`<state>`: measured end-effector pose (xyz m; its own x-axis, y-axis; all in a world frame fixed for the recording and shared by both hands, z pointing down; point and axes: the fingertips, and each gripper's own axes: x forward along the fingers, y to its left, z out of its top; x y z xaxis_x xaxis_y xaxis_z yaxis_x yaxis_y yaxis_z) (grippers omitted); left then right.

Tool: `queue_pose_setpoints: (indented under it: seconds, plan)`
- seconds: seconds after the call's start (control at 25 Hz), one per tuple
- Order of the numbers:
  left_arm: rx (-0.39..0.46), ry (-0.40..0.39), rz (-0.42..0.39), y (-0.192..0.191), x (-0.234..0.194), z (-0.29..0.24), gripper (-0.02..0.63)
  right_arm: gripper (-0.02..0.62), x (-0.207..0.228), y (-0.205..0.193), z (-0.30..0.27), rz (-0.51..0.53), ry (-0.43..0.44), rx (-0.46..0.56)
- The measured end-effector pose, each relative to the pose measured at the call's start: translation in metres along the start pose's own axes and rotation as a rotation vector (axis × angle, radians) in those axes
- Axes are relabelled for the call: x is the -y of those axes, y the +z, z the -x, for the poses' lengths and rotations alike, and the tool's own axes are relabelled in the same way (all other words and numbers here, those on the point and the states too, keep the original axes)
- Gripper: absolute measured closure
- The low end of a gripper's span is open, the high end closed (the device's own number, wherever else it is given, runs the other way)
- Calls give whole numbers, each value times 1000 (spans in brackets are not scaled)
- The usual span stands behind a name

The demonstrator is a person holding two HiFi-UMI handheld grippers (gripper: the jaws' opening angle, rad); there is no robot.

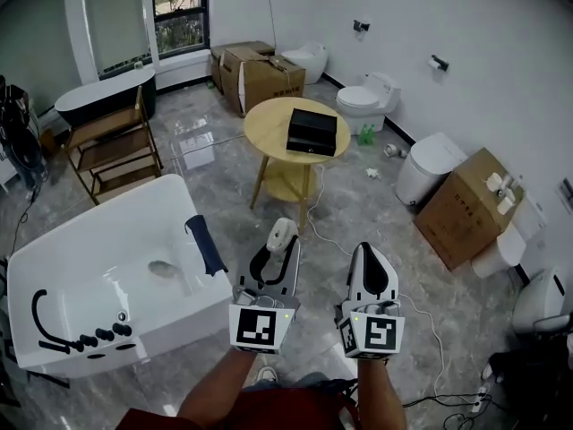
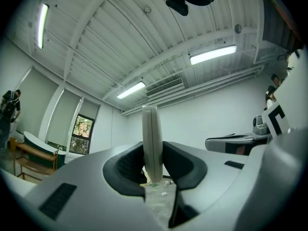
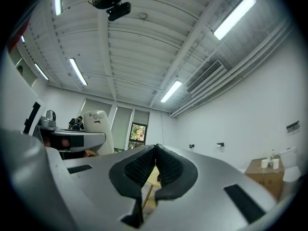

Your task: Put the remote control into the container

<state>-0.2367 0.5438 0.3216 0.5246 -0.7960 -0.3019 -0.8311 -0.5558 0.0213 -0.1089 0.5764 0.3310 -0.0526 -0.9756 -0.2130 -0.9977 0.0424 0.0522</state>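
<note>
A white remote control (image 1: 281, 233) stands upright in my left gripper (image 1: 273, 253), which is shut on its lower end. In the left gripper view the remote (image 2: 152, 143) rises edge-on between the two black pads of the left gripper (image 2: 153, 165). The container, a black box (image 1: 312, 132), lies on a round wooden table (image 1: 269, 119) some way ahead across the floor. My right gripper (image 1: 370, 258) hovers beside the left one, shut, with nothing in it. In the right gripper view the right gripper (image 3: 155, 158) shows its pads pressed together, and the remote (image 3: 98, 129) shows at the left.
A white bathtub (image 1: 89, 267) stands close at the left. Cardboard boxes (image 1: 461, 206) and toilets (image 1: 369, 97) line the right wall. A wooden rack (image 1: 112, 146) stands at the back left. A white cable (image 1: 322, 231) runs over the marble floor toward the table.
</note>
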Motion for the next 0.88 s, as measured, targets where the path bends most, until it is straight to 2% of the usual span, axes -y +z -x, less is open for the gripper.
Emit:
queue_pose_setpoints:
  seconds: [0.4,0.64,0.72,0.88]
  plan:
    - [-26,4,7,-22,-15,-16,489,574,0,-28,-19,3,17,-34]
    - [-60,7,-2,-46,-13,-66,489,574,35,-50,-61,-17,35,-37]
    - [-101,-4,-15,-61,-9,-86,489,574,53,-57,-78,-28,43,-41]
    - [-126,4,-19,-80,0,-134,489,574,95,-71,-113,-62,53,-48]
